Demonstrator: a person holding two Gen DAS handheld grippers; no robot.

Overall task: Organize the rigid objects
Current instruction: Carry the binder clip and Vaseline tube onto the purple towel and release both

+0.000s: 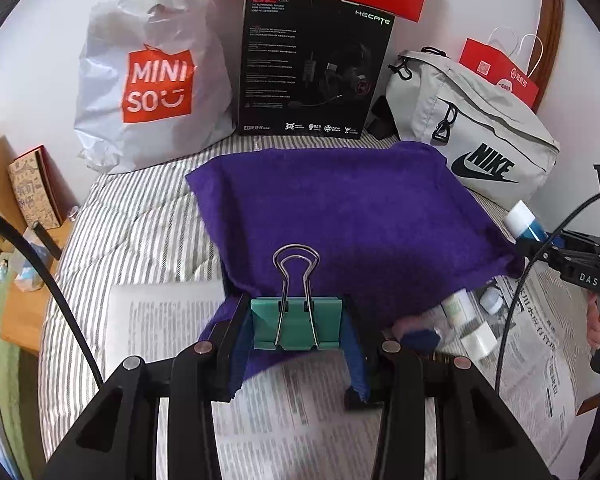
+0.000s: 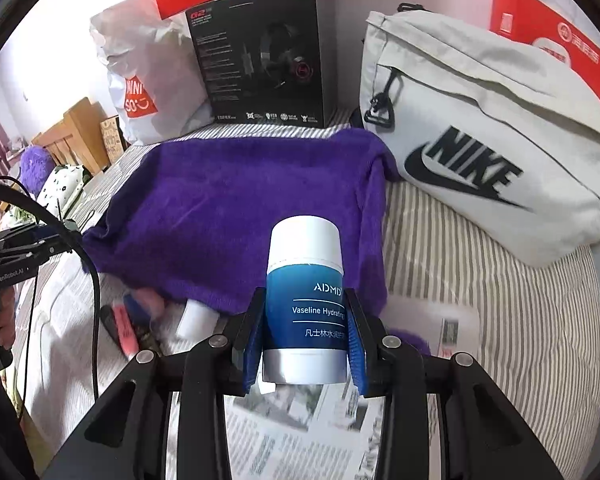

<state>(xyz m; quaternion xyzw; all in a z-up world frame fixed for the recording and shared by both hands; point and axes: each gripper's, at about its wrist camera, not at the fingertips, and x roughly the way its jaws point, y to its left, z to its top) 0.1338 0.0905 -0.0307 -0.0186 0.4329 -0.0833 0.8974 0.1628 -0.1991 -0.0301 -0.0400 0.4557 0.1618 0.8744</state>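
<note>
A green clip (image 1: pixel 296 326) sits pinched between the jaws of the left gripper (image 1: pixel 298 344), wire handles pointing up and away, held clear above the newspaper (image 1: pixel 300 412). A blue and white bottle (image 2: pixel 305 300) stands upright in the right gripper (image 2: pixel 306 344), its blue pads clamped on the bottle's lower half, cap free above. Both hang just short of the purple towel (image 1: pixel 340 208) spread on the striped bed (image 2: pixel 480 300), which looks like the place they are headed. A few small bottles (image 1: pixel 476 338) and a pink marker (image 2: pixel 125 330) lie on the newspaper near the towel's edge, not yet sorted. To do this well, I would carry both over the towel's flat middle, keep them well apart, lower the bottle until its base rests before letting go, since the soft bed could tip it, and lay the clip flat. The grey bag (image 2: pixel 480 152) and the black box (image 1: pixel 312 64) stand behind, out of the way.
</note>
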